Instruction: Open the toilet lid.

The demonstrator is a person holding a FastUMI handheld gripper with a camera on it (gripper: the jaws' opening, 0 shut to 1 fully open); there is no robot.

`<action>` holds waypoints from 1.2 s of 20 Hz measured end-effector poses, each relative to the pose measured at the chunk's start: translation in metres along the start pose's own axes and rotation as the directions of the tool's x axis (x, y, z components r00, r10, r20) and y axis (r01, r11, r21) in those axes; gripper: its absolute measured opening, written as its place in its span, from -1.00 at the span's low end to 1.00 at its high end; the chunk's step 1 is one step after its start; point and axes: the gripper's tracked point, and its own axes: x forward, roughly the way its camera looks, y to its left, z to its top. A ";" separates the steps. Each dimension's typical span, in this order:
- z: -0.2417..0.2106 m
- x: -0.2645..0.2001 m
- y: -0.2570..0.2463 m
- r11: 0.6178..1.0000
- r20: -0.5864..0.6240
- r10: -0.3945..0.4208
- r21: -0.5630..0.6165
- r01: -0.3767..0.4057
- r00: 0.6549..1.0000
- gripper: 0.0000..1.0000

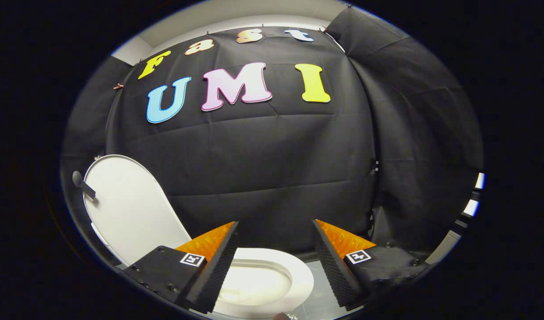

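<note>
Two fingers of the claw (275, 249) stand wide apart, grasping nothing, with bare space between them. Just below and between them lies the toilet seat (298, 278), its white ring showing the open bowl (254, 284) inside. Off beyond the left finger (218, 271), the toilet lid (129, 209) stands raised and upright, well clear of the seat and leaning back toward the booth wall (263, 178). A small dark flush handle (81, 183) juts out beside the lid's upper edge. Grey floor (320, 298) shows next to the seat, near the right finger (336, 266).
</note>
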 end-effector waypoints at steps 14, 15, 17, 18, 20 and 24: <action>-0.017 -0.009 0.010 0.999 -0.041 0.026 -0.042 -0.028 0.999 0.98; -0.018 -0.009 0.012 0.999 -0.043 0.028 -0.042 -0.030 0.999 0.98; -0.020 -0.007 0.012 0.999 -0.052 0.030 -0.041 -0.032 0.998 0.98; -0.022 -0.007 0.011 0.999 -0.054 0.028 -0.039 -0.030 0.998 0.98; -0.020 -0.006 0.010 0.999 -0.051 0.025 -0.039 -0.027 0.998 0.98; -0.025 -0.005 0.008 0.999 -0.065 0.023 -0.038 -0.025 0.998 0.98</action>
